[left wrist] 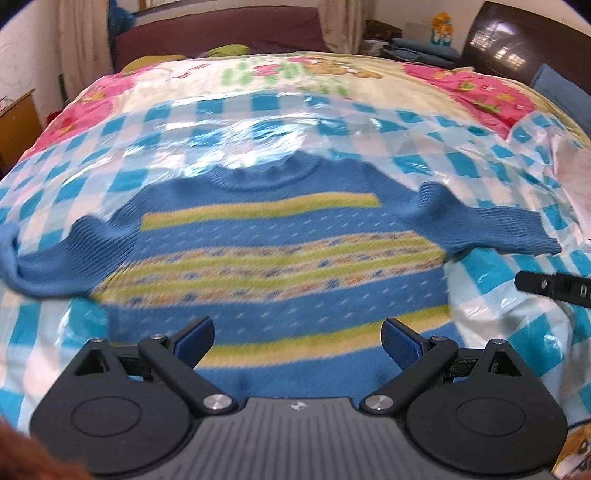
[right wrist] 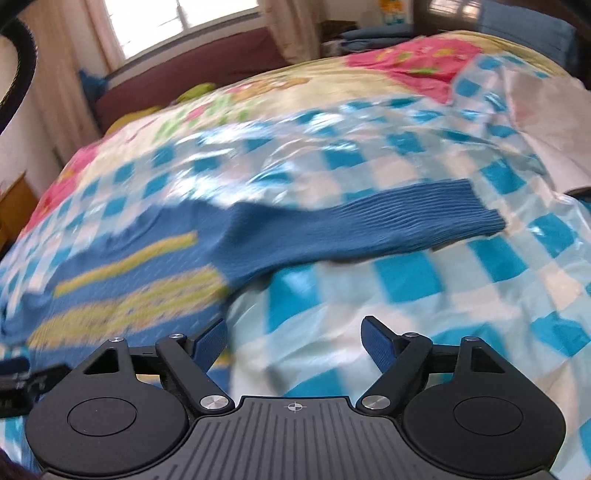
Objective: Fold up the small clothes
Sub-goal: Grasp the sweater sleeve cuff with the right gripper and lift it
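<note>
A small blue knit sweater with yellow-green stripes lies flat on the bed, front up, both sleeves spread sideways. My left gripper is open and empty, just above its bottom hem. My right gripper is open and empty, over the checked sheet to the right of the sweater's body, below its right sleeve. The right gripper's tip also shows at the right edge of the left wrist view. Both views are motion-blurred.
A glossy blue-and-white checked sheet covers the bed under the sweater, over a pink and cream floral quilt. A dark headboard and blue pillow stand at the right. A maroon sofa and curtains stand behind. A wooden cabinet stands at the left.
</note>
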Demonstrator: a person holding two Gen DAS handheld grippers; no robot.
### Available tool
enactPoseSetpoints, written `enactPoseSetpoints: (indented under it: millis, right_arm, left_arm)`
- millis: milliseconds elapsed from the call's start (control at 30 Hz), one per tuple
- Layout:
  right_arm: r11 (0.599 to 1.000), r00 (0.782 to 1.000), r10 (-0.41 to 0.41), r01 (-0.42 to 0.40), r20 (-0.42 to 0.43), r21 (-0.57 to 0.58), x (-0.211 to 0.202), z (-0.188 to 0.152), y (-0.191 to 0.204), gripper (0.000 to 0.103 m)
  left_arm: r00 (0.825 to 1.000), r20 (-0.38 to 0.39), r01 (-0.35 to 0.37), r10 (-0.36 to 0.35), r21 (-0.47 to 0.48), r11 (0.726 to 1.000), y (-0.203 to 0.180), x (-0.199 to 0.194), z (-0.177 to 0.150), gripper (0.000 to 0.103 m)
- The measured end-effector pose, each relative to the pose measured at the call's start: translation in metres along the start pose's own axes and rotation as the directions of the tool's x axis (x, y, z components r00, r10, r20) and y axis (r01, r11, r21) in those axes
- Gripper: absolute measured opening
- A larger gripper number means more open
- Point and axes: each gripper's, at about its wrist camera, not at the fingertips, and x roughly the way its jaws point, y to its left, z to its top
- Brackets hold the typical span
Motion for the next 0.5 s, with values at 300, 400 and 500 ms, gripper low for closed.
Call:
enactPoseSetpoints:
  millis: [300, 400, 500]
  right_arm:
    - [0.972, 0.995, -0.096, 0.092, 0.008, 0.215, 0.028, 0.037, -0.089, 0.065]
    - [0.953, 0.994, -0.107, 0.104, -0.006, 0.286, 0.039, 0.042, -0.115, 0.064]
    - [0.924, 0.995, -0.102, 0.099, -0.01, 0.37, 0.048, 0.047, -0.139, 0.064]
  left_arm:
    - [0.999, 0.0, 0.05, -0.05, 0.045, 0.998, -0.045, 0.027, 0.024, 0.101]
    - [0.998, -0.01, 0.067, -0.066, 0.064, 0.996, -0.061, 0.038, 0.029, 0.101]
    - [0.996, -0.023, 0.083, -0.082, 0.073, 0.994, -0.072, 0.045, 0.031, 0.101]
